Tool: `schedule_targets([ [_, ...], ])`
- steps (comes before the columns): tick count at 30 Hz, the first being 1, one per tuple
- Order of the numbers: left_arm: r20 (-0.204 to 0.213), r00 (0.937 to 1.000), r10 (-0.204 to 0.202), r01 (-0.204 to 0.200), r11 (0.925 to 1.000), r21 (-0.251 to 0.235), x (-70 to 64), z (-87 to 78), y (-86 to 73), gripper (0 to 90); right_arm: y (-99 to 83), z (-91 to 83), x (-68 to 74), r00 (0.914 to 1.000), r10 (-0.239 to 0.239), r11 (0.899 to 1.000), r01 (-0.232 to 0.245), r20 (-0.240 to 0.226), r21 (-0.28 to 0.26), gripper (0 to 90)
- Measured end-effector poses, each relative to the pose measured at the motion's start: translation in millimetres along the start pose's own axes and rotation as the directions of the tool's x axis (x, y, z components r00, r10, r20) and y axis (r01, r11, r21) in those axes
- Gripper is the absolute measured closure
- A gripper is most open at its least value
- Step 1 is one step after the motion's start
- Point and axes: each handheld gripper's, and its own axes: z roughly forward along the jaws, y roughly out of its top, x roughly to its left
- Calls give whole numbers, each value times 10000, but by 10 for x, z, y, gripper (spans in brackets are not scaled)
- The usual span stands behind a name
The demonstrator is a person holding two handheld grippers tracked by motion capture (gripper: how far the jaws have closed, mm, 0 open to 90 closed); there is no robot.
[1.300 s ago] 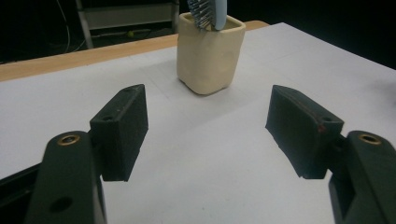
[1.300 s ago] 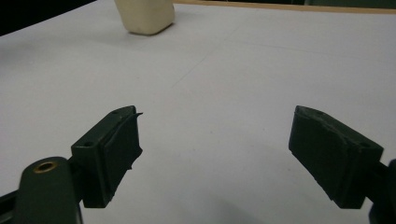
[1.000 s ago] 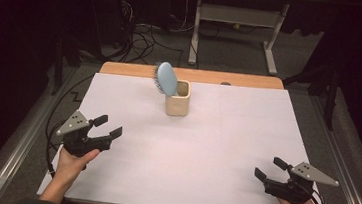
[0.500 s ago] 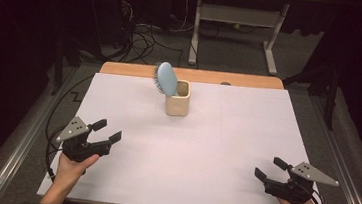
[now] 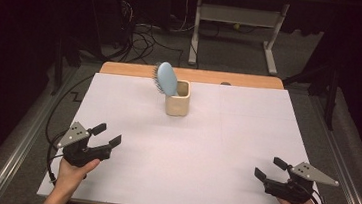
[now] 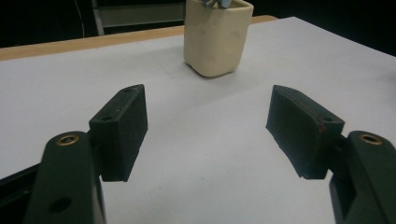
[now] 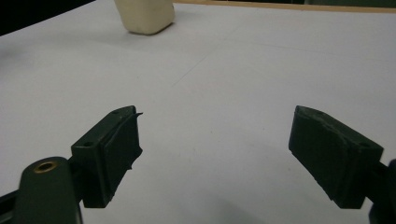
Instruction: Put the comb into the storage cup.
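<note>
From my station, I have the left gripper (image 5: 107, 134) low at about 8 o'clock on the table (image 5: 241, 188), held just above the white sheet, its jaws spread wide with nothing between them. In the left gripper view the cream cup (image 6: 216, 36) stands straight ahead at 12 o'clock between the jaw lines, well apart from the tips, with bare white surface all the way up to it.

In the high view the cup (image 5: 177, 101) sits upright toward the far middle of the table, around 12 o'clock, near the wooden far edge. A blue hairbrush (image 5: 167, 78) stands in it, head up and tilted toward 11 o'clock, bristles facing left.

The right gripper (image 5: 270, 169) rests at about 4 o'clock, close to the near edge and the right border of the sheet, jaws likewise parted and empty. In the right gripper view the cup (image 7: 144, 16) lies far off at 11 o'clock. Between both grippers and the cup the sheet is open and flat; the left gripper sits just inside the left edge.
</note>
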Motion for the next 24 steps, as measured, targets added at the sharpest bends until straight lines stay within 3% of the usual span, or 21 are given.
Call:
schedule_targets([
  [24, -150, 9998, -107, 108, 9999, 55, -32, 36, -139, 293, 0, -1, 6, 10000, -20, 10000, 20, -17, 6, 172],
])
